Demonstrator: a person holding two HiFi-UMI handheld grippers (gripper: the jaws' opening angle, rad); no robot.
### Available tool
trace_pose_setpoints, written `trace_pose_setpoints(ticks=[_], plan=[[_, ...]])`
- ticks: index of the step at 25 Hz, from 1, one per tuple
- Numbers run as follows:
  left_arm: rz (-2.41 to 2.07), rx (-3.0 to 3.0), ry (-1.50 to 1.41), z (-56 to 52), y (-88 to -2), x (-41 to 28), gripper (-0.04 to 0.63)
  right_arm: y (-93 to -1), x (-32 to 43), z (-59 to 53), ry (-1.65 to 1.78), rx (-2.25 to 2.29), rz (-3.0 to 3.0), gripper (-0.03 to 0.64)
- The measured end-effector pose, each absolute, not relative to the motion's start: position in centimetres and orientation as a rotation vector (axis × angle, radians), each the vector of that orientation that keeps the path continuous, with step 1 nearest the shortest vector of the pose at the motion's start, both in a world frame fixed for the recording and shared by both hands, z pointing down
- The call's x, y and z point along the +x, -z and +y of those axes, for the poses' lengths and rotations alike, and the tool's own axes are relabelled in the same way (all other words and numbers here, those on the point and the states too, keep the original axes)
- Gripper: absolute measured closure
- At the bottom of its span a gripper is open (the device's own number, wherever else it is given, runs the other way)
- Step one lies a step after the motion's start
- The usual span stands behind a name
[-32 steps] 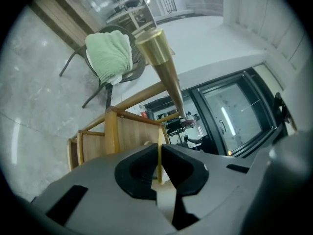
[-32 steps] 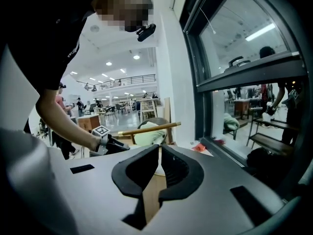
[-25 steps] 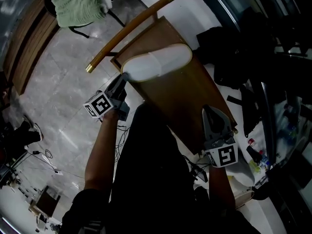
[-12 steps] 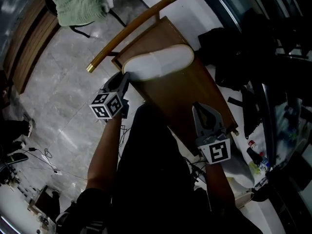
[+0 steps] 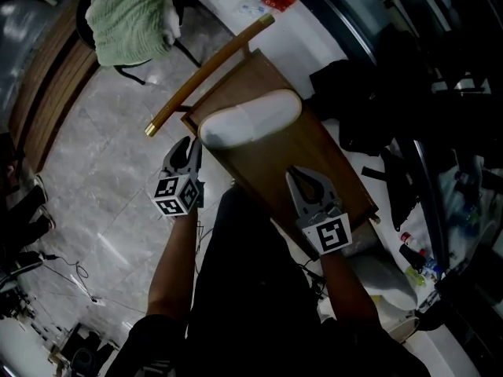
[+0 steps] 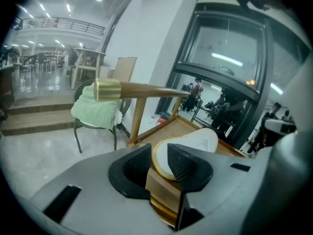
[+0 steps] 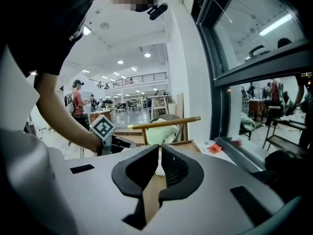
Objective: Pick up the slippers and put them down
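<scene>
A white slipper (image 5: 250, 118) lies flat on the brown seat of a wooden chair (image 5: 314, 171), at the end near the backrest. My left gripper (image 5: 190, 144) is just off the seat's left edge by the slipper's rounded end. Its jaws are opening, and the pads do not press on anything. In the left gripper view the slipper (image 6: 195, 142) shows through the gap of that gripper (image 6: 160, 153), a little beyond the tips. My right gripper (image 5: 303, 181) hovers over the bare seat, below the slipper, shut and empty. The right gripper view shows its jaws (image 7: 160, 150) meeting at the tips.
The chair's round wooden back rail (image 5: 212, 65) runs just beyond the slipper. A chair with a green cushion (image 5: 130, 18) stands on the grey floor farther off. Dark clothing (image 5: 354, 93) lies right of the wooden chair. A white, partly hidden object (image 5: 385, 277) lies by my right arm.
The left gripper has rolled and its jaws have parted from the slipper's end. The right gripper has moved up and left across the seat toward the slipper.
</scene>
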State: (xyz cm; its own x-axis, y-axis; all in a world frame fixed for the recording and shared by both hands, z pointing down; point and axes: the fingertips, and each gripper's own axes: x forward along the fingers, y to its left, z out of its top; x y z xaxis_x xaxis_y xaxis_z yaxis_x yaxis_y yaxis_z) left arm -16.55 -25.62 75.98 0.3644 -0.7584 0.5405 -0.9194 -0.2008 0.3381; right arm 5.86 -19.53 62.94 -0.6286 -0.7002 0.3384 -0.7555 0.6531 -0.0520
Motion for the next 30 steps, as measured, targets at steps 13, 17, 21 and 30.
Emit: trace_pose_setpoints(ticks=[13, 17, 21, 30], plan=[[-0.7, 2.744, -0.259, -17.5, -52.2, -0.2, 0.583, -48.1, 7.8, -14.2, -0.167, 1.325, -2.669, 0.586], [-0.481, 2.888, -0.24, -14.2, -46.3, 2.4, 0.584, -45.5, 7.2, -11.4, -0.119, 1.371, -2.675, 0.588], [-0.33, 2.927, -0.223, -11.4, -43.2, 2.2, 0.584, -43.4, 5.9, -8.7, -0.085, 1.472, -2.641, 0.588], [-0.139, 2.918, -0.231, -3.9, -42.5, -4.6, 0.584, -44.0, 1.8, -1.9, -0.145, 1.718, -2.49, 0.588]])
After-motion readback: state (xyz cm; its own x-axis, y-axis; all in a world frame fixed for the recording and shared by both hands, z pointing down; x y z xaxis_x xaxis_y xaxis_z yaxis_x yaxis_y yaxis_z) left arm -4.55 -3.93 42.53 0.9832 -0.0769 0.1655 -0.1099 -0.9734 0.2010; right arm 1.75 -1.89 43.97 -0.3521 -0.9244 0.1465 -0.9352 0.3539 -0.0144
